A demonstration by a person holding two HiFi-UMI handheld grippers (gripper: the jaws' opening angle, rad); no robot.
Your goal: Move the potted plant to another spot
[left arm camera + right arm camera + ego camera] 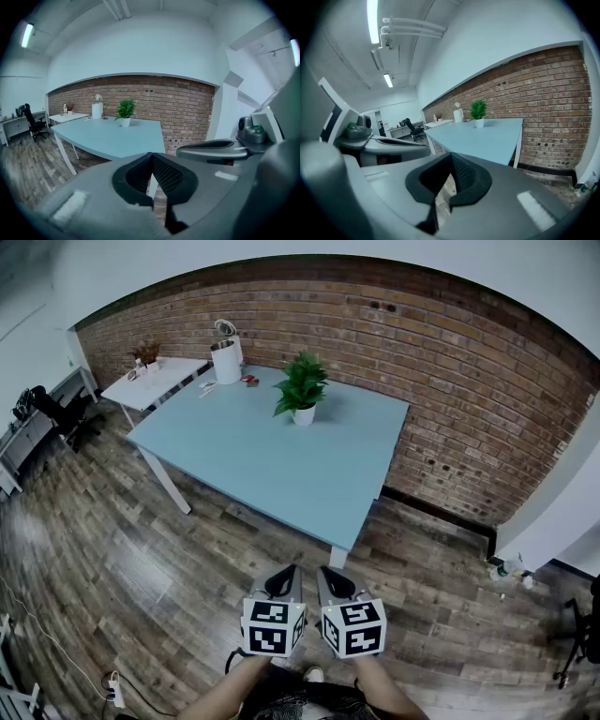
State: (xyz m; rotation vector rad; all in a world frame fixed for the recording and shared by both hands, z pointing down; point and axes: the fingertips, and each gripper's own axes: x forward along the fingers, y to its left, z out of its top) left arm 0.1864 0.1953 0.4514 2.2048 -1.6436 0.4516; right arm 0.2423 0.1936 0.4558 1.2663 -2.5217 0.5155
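Long ceiling lamps [373, 21] give soft, even light. The brick wall [450, 362] looks bent, and the gripper views go dark at their rims.

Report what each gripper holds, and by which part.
Nothing. The left gripper and right gripper are both shut and empty; the potted plant stands untouched on the table.

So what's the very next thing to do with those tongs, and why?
Probably walk up to the blue table first: the potted plant stands toward its far side near the brick wall, well out of reach, while the left tongs and right tongs are both shut and empty above the wooden floor.
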